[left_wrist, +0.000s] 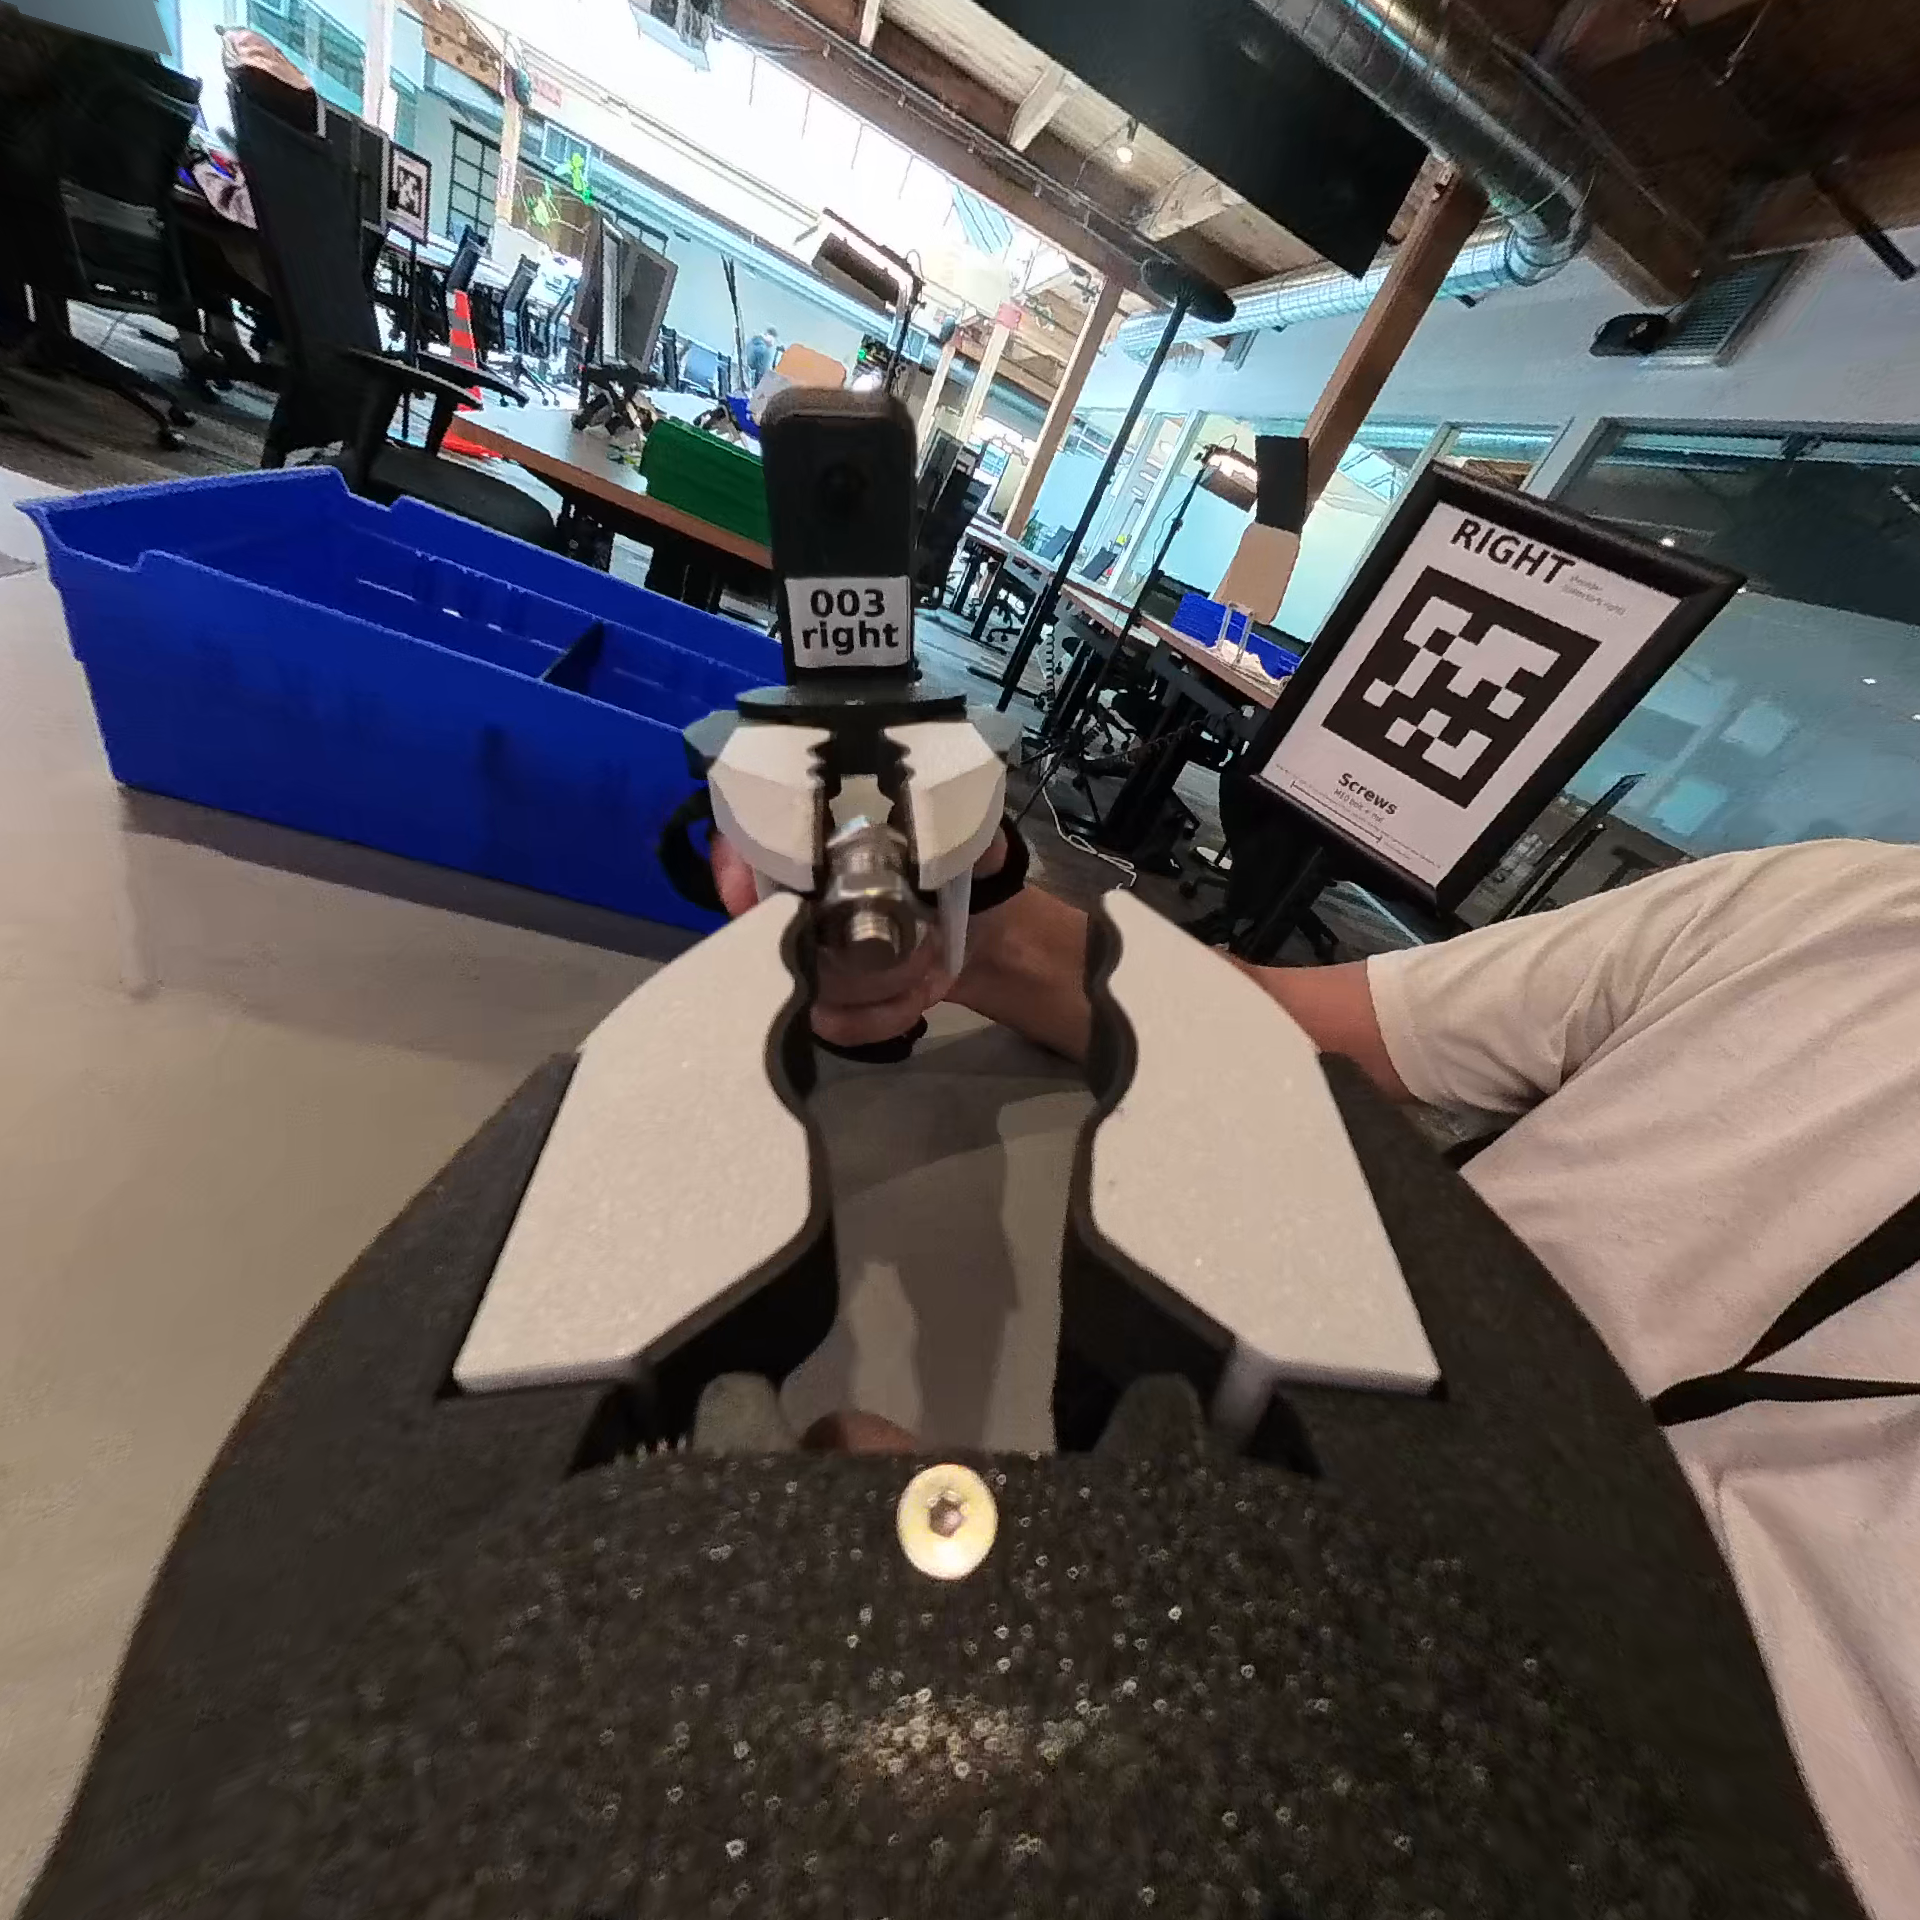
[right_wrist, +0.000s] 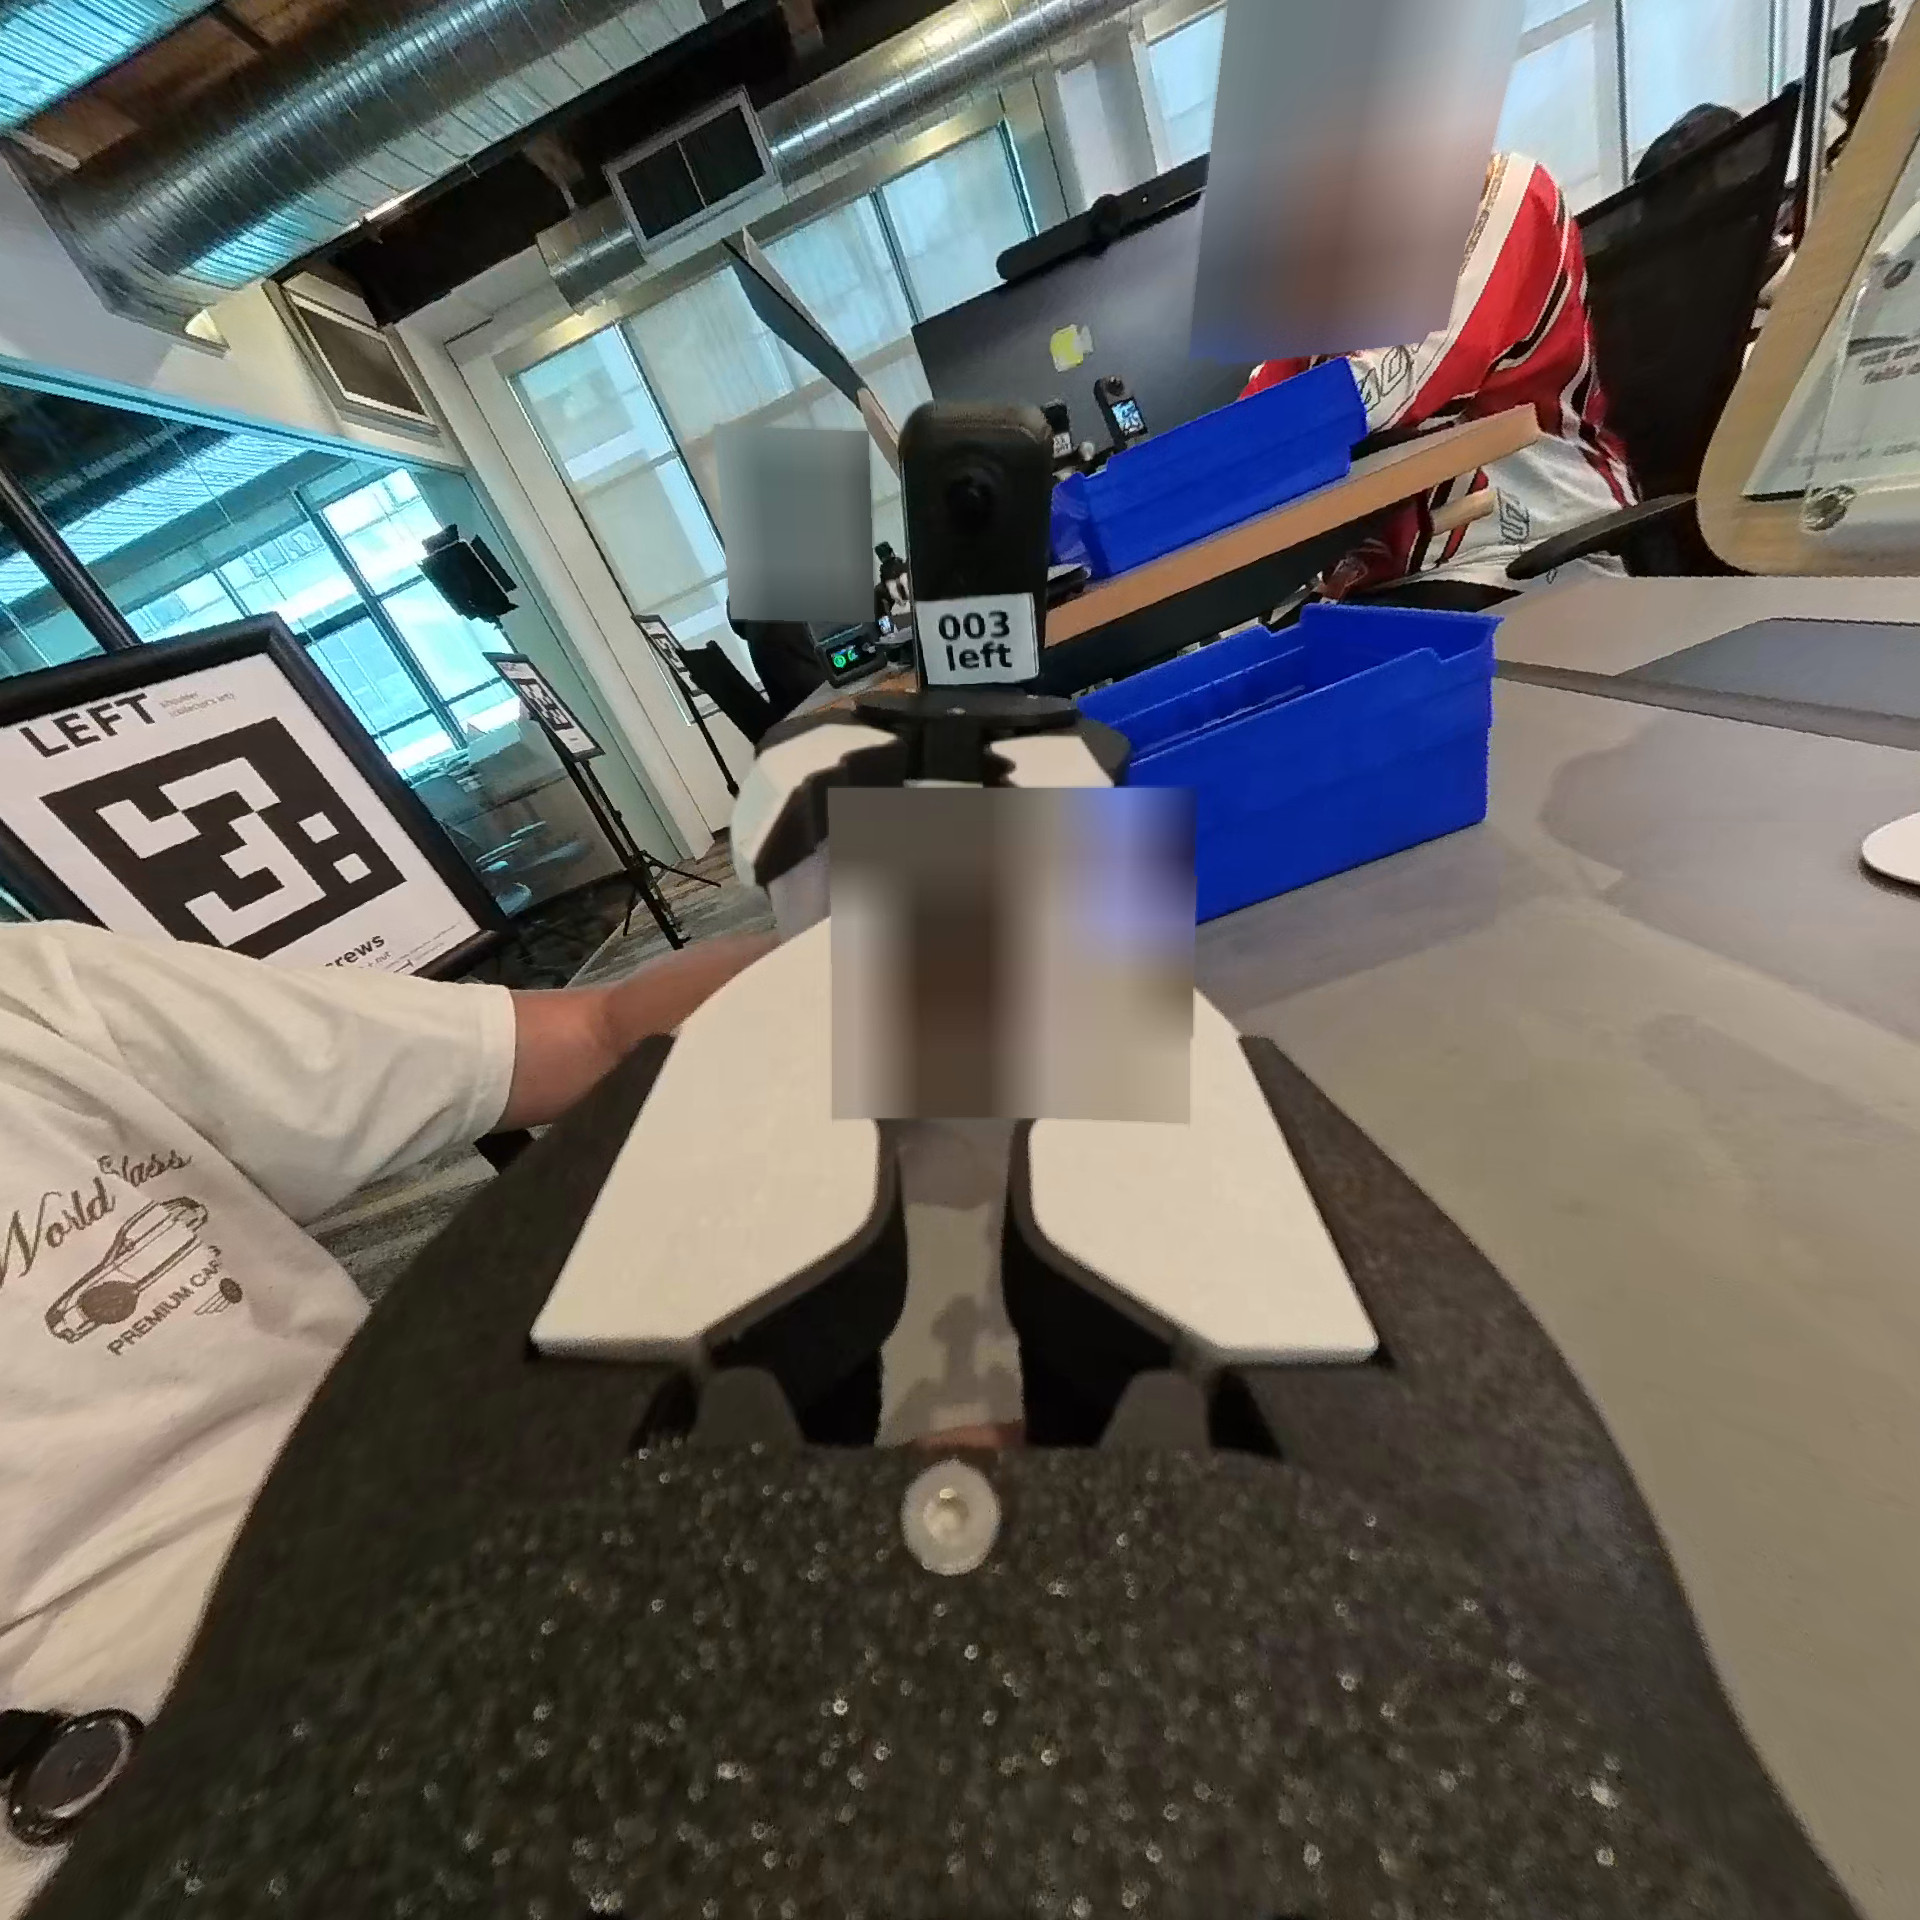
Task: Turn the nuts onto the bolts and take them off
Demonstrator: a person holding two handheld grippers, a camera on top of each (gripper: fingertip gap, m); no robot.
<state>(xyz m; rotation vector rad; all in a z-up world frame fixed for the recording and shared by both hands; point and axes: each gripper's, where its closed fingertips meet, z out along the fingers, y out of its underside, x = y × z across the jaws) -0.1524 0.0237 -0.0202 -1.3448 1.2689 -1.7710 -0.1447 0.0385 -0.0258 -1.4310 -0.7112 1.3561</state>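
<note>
In the left wrist view, my right gripper (left_wrist: 862,831) faces the camera and is shut on a steel bolt (left_wrist: 873,930) that points at me. A nut (left_wrist: 862,881) seems to sit on its shaft. My left gripper (left_wrist: 951,914) is open, with its white fingertips on either side of the bolt's free end; the bolt is closer to the left finger and I see no contact. In the right wrist view, my right gripper's fingers (right_wrist: 769,1174) stand close together. A mosaic patch hides their tips, the bolt and most of the left gripper.
A blue divided bin (left_wrist: 364,665) (right_wrist: 1299,748) stands on the grey table (left_wrist: 208,1039) (right_wrist: 1610,1091) behind the grippers. Framed marker signs (left_wrist: 1475,686) (right_wrist: 208,821) stand at the table's sides. The holder's arms and white T-shirt (left_wrist: 1662,1039) are close by. A seated person (right_wrist: 1507,312) is at another table. The grippers are tip to tip, or close to it.
</note>
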